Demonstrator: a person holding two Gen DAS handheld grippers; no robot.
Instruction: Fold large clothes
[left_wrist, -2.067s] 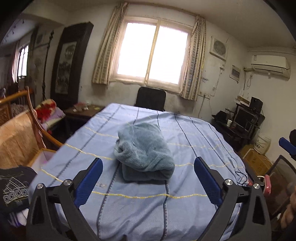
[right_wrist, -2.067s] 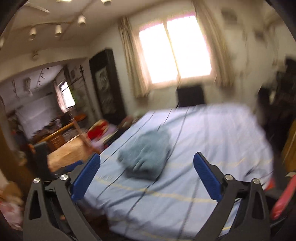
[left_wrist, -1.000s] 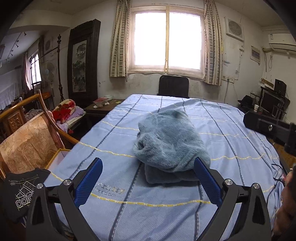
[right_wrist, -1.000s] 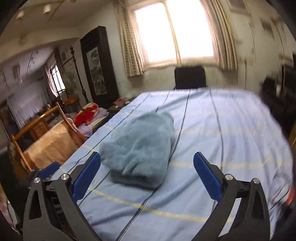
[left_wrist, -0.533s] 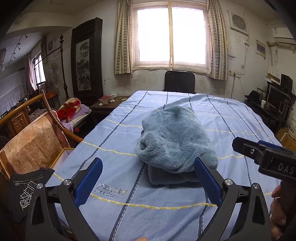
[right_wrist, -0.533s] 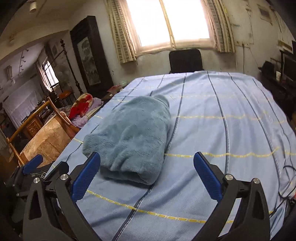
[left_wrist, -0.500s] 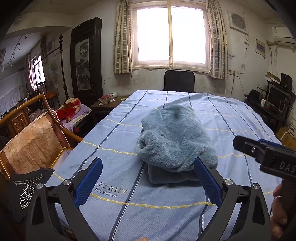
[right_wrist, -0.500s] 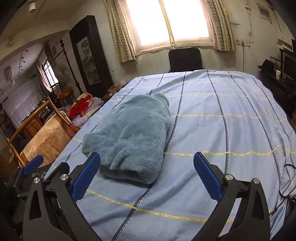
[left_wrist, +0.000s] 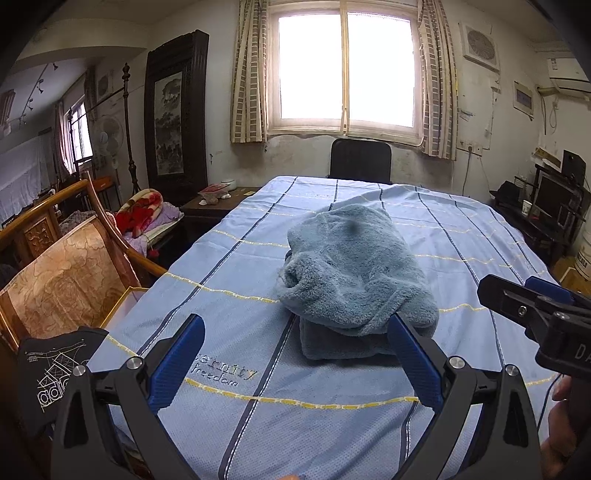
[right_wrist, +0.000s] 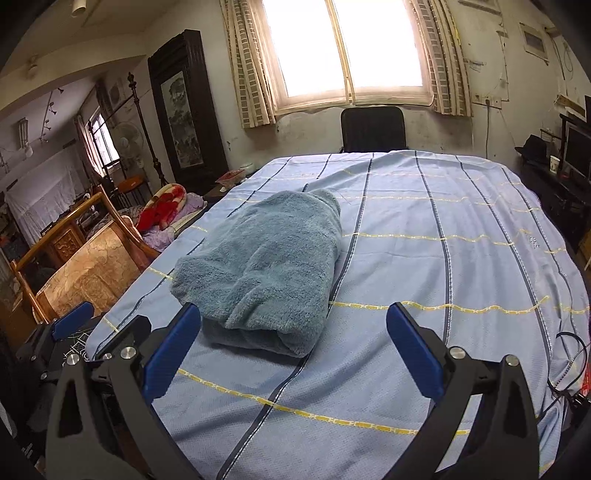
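A: Left gripper: jaws spread wide, nothing between the blue pads, held above the near edge of the bed. Right gripper: same, wide apart and empty, near that edge too.

B: Contact with the garment?

A: None. The fleece garment lies ahead of both tools, on the striped bedsheet, left of the bed's centre line as the right wrist view shows it. It sits as a thick bundle, upper layers lapped over a flatter layer underneath.

B: Step in hand?

A: My judgement: either a final check on a finished fold, or the approach before one more tidy-up. The bundle looks compact but not square; the left front corner bulges and the top layer overhangs.

B: Next move, if any?

A: It calls for lowering one pad under the loose front lip and closing on a single layer only. Plush fabric is thick and springy, so a shallow pinch may slip.

B: Surroundings?

A: Wooden chair to the left, black office chair beyond the far end, window behind it.
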